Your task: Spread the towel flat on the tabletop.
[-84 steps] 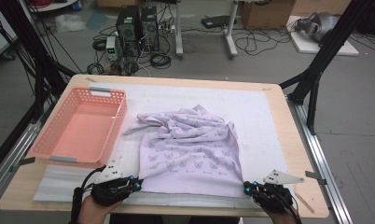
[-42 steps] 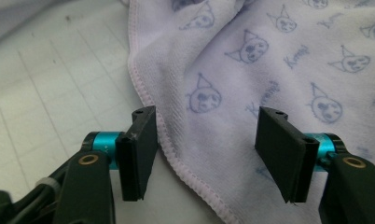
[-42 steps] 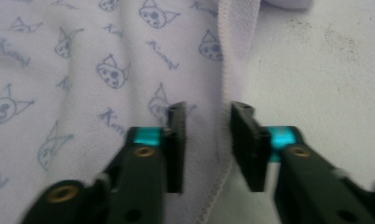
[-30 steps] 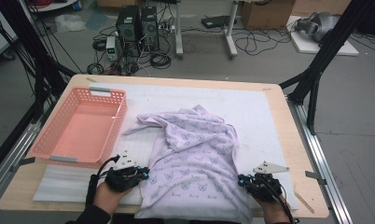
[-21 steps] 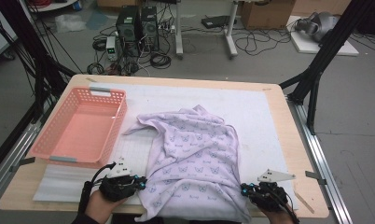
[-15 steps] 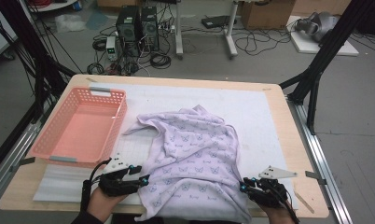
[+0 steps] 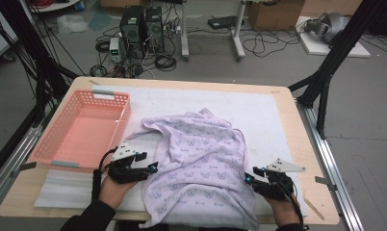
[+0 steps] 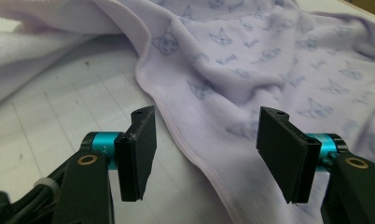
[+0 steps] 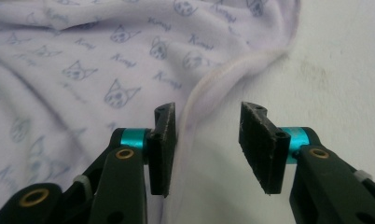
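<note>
A lilac cloth (image 7: 201, 163) printed with small cat faces lies spread on the white mat (image 7: 264, 108), its near hem hanging over the table's front edge. My left gripper (image 7: 152, 168) rests at the cloth's left edge. In the left gripper view its jaws (image 8: 206, 149) have just been opening and stand open, with the cloth (image 8: 251, 79) hem running on the mat below the gap. My right gripper (image 7: 249, 179) sits at the cloth's right edge. Its jaws (image 9: 206, 140) have also just been opening, and the cloth (image 9: 106, 60) hem lies loose between them.
An empty pink plastic basket (image 7: 81, 130) stands on the table's left side, just beyond my left gripper. The wooden table (image 7: 297, 144) shows past the mat at right. Black frame posts flank the table; computers and cables sit on the floor behind.
The cloth was drawn toward the near edge and flattened. Both grippers have since opened and let go of its side edges, and the left hand has shifted slightly away from the table's edge.
</note>
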Tool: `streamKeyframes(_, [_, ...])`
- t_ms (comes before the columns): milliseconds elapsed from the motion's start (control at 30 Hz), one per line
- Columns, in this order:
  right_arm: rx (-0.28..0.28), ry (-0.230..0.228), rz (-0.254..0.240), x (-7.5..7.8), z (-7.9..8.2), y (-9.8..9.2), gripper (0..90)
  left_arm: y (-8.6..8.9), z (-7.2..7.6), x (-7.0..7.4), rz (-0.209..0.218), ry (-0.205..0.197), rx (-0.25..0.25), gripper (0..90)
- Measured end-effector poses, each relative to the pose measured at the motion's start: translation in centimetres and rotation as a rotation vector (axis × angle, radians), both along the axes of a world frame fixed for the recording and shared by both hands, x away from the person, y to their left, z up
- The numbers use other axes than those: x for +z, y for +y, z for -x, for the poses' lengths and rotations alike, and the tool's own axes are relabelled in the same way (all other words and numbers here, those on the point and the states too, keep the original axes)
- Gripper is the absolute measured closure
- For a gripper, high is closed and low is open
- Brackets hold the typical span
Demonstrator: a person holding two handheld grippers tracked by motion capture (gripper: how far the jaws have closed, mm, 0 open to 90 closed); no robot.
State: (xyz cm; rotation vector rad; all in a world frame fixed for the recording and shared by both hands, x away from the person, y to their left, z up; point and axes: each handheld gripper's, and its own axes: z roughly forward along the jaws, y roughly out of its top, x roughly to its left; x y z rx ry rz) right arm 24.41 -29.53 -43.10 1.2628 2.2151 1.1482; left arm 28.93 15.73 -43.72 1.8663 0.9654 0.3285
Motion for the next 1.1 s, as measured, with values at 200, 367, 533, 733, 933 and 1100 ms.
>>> streamKeyframes(200, [0.039,0.023,0.024,-0.2,-1.6,1.1,55.5,-0.5,-1.4,-0.2,-0.010,0.013,0.036,37.5])
streamKeyframes(367, [0.029,0.017,0.016,0.0,-1.7,0.8,51.2,-1.3,-1.1,-0.4,-0.047,0.010,0.024,40.0])
streamKeyframes(533, [0.027,0.032,0.076,-1.8,-2.5,0.9,50.3,-3.0,-1.0,-1.4,-0.181,0.013,-0.015,58.8])
streamKeyframes(733, [0.036,0.057,0.025,-1.7,-2.1,0.0,83.5,-2.8,-0.9,-1.2,-0.166,0.038,-0.056,86.3])
streamKeyframes(933, [0.044,0.069,0.044,-1.5,-0.9,-0.5,84.2,-0.5,0.3,-1.0,-0.138,0.092,-0.050,86.6])
streamKeyframes(1100, [0.047,0.078,0.073,-1.2,0.4,-1.3,84.2,0.8,1.4,-1.0,-0.125,0.116,-0.058,86.6])
